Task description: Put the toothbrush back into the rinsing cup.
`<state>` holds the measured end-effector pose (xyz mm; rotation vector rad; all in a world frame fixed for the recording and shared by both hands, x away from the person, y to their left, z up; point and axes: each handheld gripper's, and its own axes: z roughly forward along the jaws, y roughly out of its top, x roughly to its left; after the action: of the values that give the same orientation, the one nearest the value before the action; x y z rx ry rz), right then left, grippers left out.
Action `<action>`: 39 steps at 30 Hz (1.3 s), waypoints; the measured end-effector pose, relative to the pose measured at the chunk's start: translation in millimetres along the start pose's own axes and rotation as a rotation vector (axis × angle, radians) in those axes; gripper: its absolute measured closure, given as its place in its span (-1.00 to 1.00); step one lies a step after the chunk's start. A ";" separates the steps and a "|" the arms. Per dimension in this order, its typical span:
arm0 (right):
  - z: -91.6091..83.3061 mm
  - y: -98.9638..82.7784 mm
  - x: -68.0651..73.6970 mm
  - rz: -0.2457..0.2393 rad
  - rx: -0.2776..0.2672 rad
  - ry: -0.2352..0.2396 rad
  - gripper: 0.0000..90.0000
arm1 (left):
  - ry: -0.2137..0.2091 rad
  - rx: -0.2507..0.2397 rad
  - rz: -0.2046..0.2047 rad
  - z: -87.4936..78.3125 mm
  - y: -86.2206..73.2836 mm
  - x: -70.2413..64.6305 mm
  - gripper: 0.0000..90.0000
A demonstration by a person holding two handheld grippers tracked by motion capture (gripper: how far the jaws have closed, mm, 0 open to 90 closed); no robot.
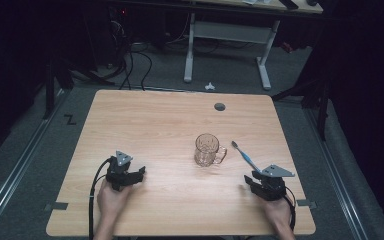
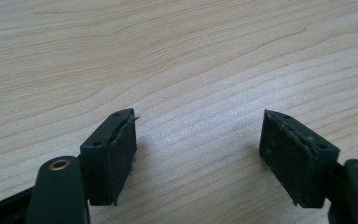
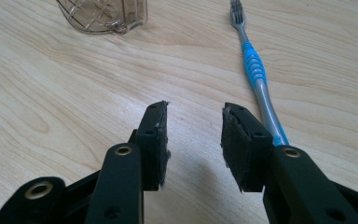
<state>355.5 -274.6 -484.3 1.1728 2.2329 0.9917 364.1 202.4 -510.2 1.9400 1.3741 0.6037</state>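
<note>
Two grippers rest low on the table (image 1: 170, 120), both with jaws apart and empty: left gripper (image 2: 198, 144) wide, right gripper (image 3: 193, 140) narrower. The toothbrush (image 1: 245, 156) lies flat just right of the mug (image 1: 208, 149), bristles pointing away, handle running back beside the right gripper.

A light wooden tabletop (image 1: 145, 120) carries a clear glass mug (image 1: 207, 149) right of centre, its handle turned to the right. Just right of it lies a blue toothbrush (image 1: 245, 156), bristles toward the far edge. The left hand-held gripper (image 1: 139, 174) rests near the front left, the right hand-held gripper (image 1: 249, 182) near the front right, close to the toothbrush's handle end. A grey round cap (image 1: 220, 106) sits in the far edge.
</note>
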 end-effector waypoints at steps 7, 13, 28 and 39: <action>-4.3 -0.6 -7.4 0.012 -0.003 -0.017 0.36 | 0.000 0.000 0.000 0.0 0.0 0.0 -0.38; -6.7 1.2 -12.0 0.016 -0.004 -0.028 0.36 | 0.000 0.000 0.000 0.0 0.0 0.0 -0.38; -8.0 12.4 -30.2 0.010 0.023 -0.066 0.36 | 0.000 0.001 0.001 0.0 0.0 0.0 -0.38; -5.0 25.6 -40.8 -0.004 0.066 -0.081 0.36 | 0.000 0.001 0.001 0.0 0.0 0.1 -0.38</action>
<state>388.2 -300.7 -460.0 1.2144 2.2189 0.8595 364.1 202.5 -510.1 1.9413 1.3736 0.6036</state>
